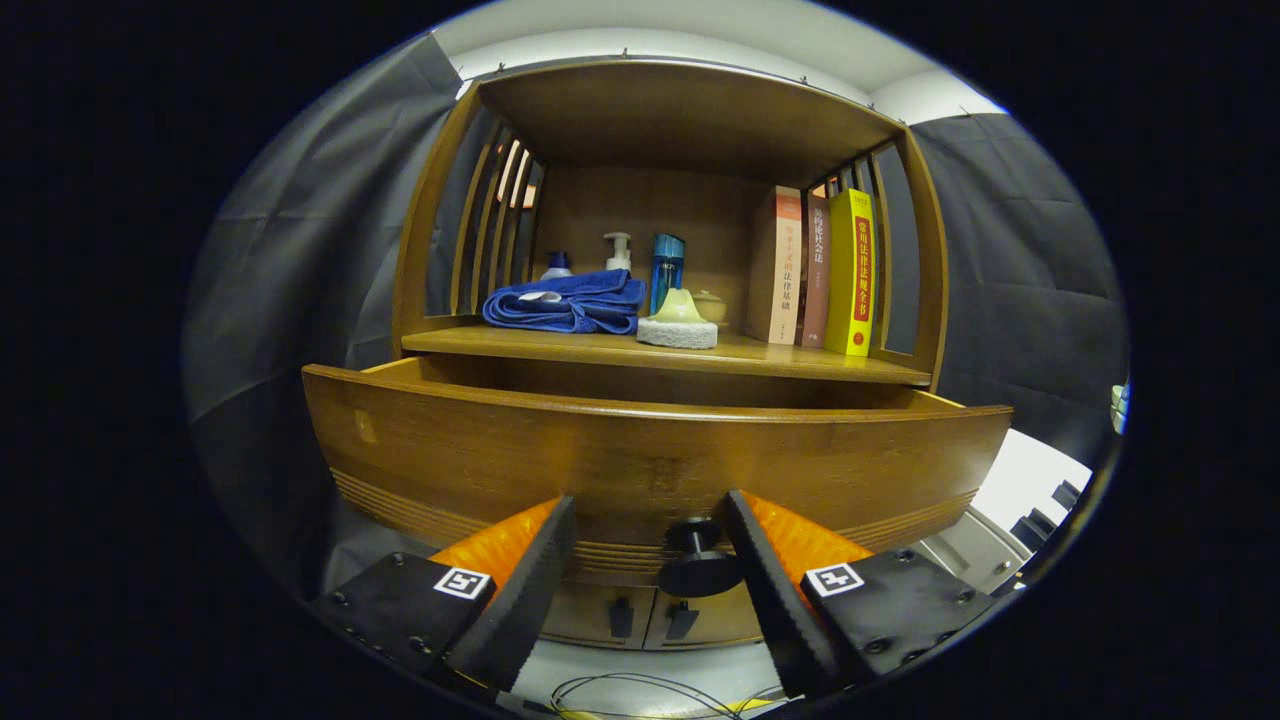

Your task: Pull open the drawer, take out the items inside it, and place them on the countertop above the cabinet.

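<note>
We are seeing the gripper at the bottom centre of the frame, its fingers spread wide and gripping nothing. The dark knob is sitting between them, nearer the right finger, touching neither. The drawer is standing pulled out across the middle. On the countertop above, a blue towel is lying left, a sponge centre, books right.
</note>
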`<state>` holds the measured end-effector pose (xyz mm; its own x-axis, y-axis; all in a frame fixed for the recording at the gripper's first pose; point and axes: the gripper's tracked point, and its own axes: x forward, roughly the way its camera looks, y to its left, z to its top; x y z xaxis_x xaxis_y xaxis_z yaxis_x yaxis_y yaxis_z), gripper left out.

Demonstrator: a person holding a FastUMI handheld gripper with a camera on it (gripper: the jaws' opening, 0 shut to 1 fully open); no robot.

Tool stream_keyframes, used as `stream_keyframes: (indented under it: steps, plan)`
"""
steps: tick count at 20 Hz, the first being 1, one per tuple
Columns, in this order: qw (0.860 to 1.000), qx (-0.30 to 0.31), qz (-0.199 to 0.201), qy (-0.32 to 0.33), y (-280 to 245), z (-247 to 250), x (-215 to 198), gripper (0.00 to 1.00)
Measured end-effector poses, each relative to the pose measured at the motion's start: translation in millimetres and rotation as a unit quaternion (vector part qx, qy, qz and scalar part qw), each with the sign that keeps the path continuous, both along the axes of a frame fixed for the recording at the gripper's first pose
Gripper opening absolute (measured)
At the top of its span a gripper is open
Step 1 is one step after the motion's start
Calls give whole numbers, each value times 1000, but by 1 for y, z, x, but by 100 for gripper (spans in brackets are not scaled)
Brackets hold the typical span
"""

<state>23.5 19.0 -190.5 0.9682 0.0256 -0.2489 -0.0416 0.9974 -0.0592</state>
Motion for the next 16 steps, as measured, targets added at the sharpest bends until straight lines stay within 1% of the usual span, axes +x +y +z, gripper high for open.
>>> stream_keyframes:
  steps: [16]
  plan:
    - [1000, -4, -2, 8, 1, -10, 40, 100]
